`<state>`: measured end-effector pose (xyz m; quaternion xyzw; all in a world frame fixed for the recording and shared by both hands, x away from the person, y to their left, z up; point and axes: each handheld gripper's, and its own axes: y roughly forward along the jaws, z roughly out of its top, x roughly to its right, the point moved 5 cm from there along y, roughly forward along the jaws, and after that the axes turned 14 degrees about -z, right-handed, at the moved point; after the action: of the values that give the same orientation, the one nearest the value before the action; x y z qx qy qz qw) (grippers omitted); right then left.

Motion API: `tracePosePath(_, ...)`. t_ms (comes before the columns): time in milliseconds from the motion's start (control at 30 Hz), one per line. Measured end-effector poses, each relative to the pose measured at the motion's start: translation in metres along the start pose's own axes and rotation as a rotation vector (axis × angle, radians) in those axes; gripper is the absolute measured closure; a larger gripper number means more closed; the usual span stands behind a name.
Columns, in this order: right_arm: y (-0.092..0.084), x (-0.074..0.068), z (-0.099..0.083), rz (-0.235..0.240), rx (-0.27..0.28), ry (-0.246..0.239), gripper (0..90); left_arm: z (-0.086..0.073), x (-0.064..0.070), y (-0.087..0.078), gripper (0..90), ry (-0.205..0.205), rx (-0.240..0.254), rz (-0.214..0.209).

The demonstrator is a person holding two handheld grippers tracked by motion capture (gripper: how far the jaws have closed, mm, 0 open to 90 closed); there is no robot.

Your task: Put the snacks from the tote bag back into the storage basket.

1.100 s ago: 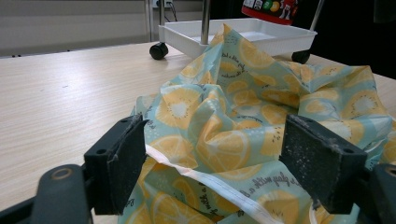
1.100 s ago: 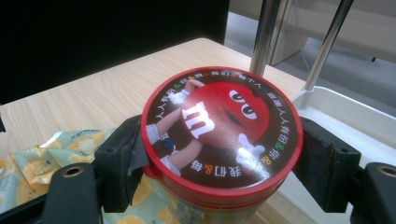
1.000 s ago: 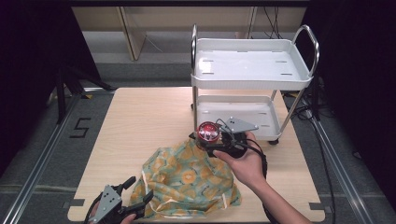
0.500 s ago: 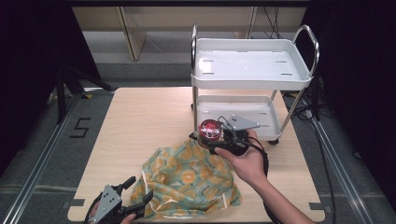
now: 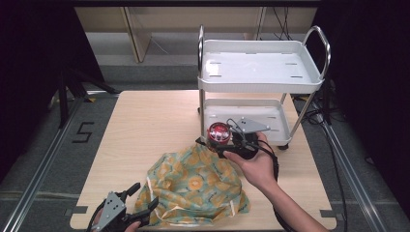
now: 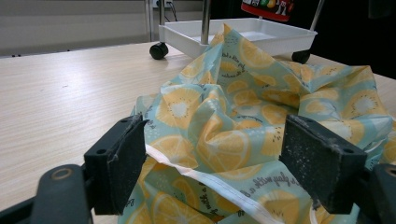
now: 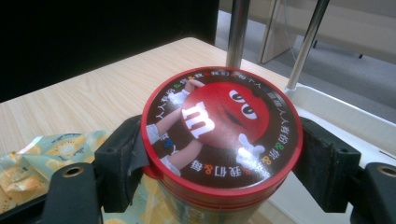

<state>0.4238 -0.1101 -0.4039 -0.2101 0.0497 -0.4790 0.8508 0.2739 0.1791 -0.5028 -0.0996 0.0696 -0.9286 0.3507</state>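
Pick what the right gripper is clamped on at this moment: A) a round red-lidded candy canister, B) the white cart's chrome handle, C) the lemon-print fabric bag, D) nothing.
A: in the right gripper view the right gripper has both black jaws pressed against the sides of the round red-lidded candy canister, held above the lemon-print fabric bag.

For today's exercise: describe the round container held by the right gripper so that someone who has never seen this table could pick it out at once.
Start at the white two-tier cart at the table's far right. Just in front of its lower tray, the right gripper clamps a red-lidded can above the lemon-print bag. Unlike the soft, crumpled bag, it is a rigid cylinder whose lid shows a red cartoon candy with a white "m".
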Motion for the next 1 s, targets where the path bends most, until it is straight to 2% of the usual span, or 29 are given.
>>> tracePosePath(33,0.000,0.000,0.000,0.002,-0.009,0.010,26.1,0.000,0.000,0.000,21.6,0.000,-0.004,0.001)
tracePosePath(100,0.000,0.002,0.001,-0.001,-0.002,0.000,26.1,0.000,0.000,-0.001,21.6,0.000,-0.014,0.004)
tracePosePath(167,0.001,0.003,0.001,-0.003,0.001,0.001,26.1,0.000,0.000,0.000,21.6,0.000,0.000,0.001)
tracePosePath(200,0.002,0.003,0.001,0.003,-0.002,0.008,26.1,0.000,0.000,-0.001,21.5,-0.001,-0.013,0.004)
tracePosePath(233,0.002,0.004,0.000,-0.012,-0.001,0.008,26.1,0.000,0.000,-0.001,21.6,-0.001,-0.015,0.005)
tracePosePath(267,0.002,0.005,0.001,-0.013,-0.002,-0.008,26.1,0.000,0.000,-0.001,21.6,0.001,-0.014,0.004)
tracePosePath(333,0.002,0.005,0.000,-0.012,-0.021,0.022,26.1,0.000,-0.001,-0.001,21.6,-0.001,-0.014,0.005)
tracePosePath(400,0.004,0.006,0.001,-0.015,-0.003,0.006,26.1,0.000,-0.001,-0.001,21.6,0.000,-0.015,0.004)
tracePosePath(500,0.004,0.007,0.002,-0.014,-0.010,0.004,26.1,0.000,0.000,-0.001,21.6,0.000,-0.011,0.002)
tracePosePath(800,0.006,0.011,0.004,-0.021,-0.007,0.012,26.1,0.000,-0.001,-0.001,21.6,-0.001,-0.015,0.005)
tracePosePath(833,0.006,0.013,0.005,-0.035,-0.004,0.024,26.1,0.000,-0.001,-0.001,21.6,-0.001,-0.014,0.005)
tracePosePath(1000,0.008,0.014,0.005,-0.027,-0.005,0.021,26.1,0.000,-0.001,-0.001,21.6,-0.002,-0.015,0.004)
